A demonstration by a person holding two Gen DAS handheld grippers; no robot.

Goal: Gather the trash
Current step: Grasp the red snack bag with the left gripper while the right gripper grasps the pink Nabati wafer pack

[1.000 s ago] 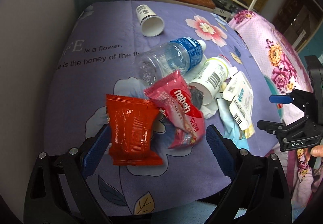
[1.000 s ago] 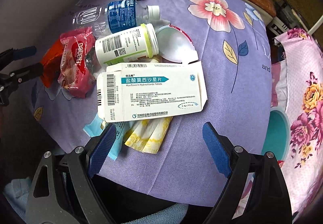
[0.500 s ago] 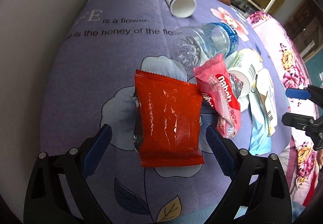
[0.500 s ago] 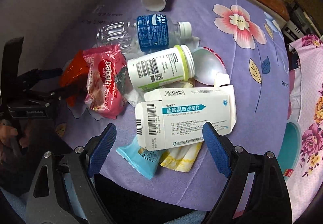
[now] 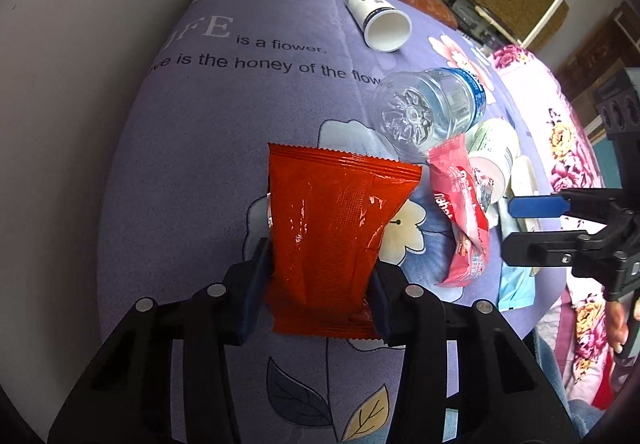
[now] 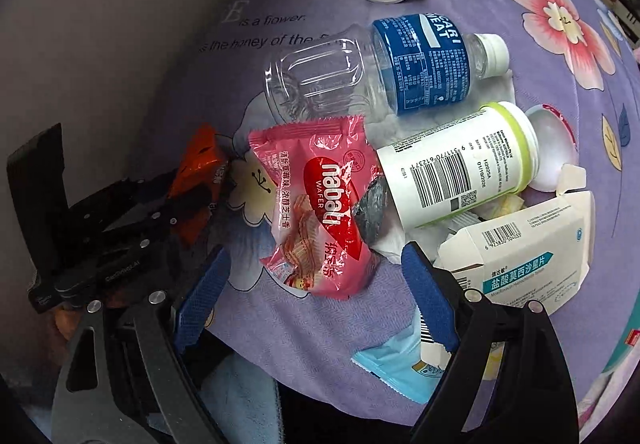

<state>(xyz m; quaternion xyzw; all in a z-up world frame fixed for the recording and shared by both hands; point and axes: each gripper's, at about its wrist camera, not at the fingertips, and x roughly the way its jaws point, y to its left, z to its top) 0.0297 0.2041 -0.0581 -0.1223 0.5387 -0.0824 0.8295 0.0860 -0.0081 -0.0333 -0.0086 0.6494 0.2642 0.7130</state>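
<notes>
The left gripper point(image 5: 318, 276) sits nearest the left edge of the purple floral cloth point(image 5: 240, 115), and its jaws are closing on the orange-red snack packet point(image 5: 336, 228). The pads press the packet's lower flanks from either side, and the foil pinches in between them. The packet's long axis runs away from the fingers toward the far edge of the cloth, so the grip falls across its narrow width at the near end. That looks like a sound hold, though the slick foil could slide if the squeeze stays light.

Next to the right lies the pink wafer wrapper point(image 6: 320, 203), just beside the packet and apart from it. It lies directly ahead of the right gripper point(image 6: 312, 296), whose blue pads stand wide apart with nothing between them. The wrapper's long axis runs from the near edge of the cloth toward the clear water bottle point(image 6: 380, 71) behind it, roughly in line with the fingers. Its far right edge lies against the white pill bottle point(image 6: 460, 167). The right gripper is plainly the nearer one to it. To take it, I judge the pads must come down astride its near end without catching the medicine box point(image 6: 528, 256) at the right.
</notes>
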